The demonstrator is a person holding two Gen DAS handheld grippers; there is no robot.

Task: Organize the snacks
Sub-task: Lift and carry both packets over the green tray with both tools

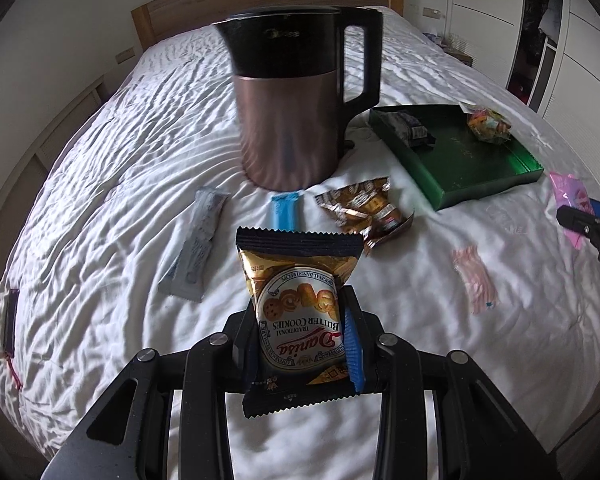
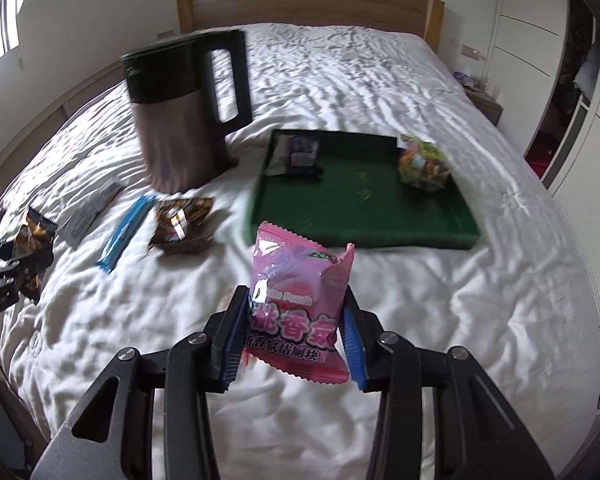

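Both tongs, left (image 1: 302, 334) pinching a Danisa butter cookie packet (image 1: 300, 316) and right (image 2: 296, 326) a pink packet (image 2: 300, 300), needed gentle squeezes toward the green tray (image 2: 340, 216).

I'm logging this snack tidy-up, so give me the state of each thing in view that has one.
Left claw: shut on Danisa butter cookie packet, held off the bed.
Right claw: shut on pink packet, held up.
Green tray: flat on the bed, two packets inside.
Kettle: upright, lid closed.
Brown wrapper: crumpled, apparently torn open.

L claw (image 1: 302, 332) clamped on pkt, R claw (image 2: 296, 332) likewise, both raised
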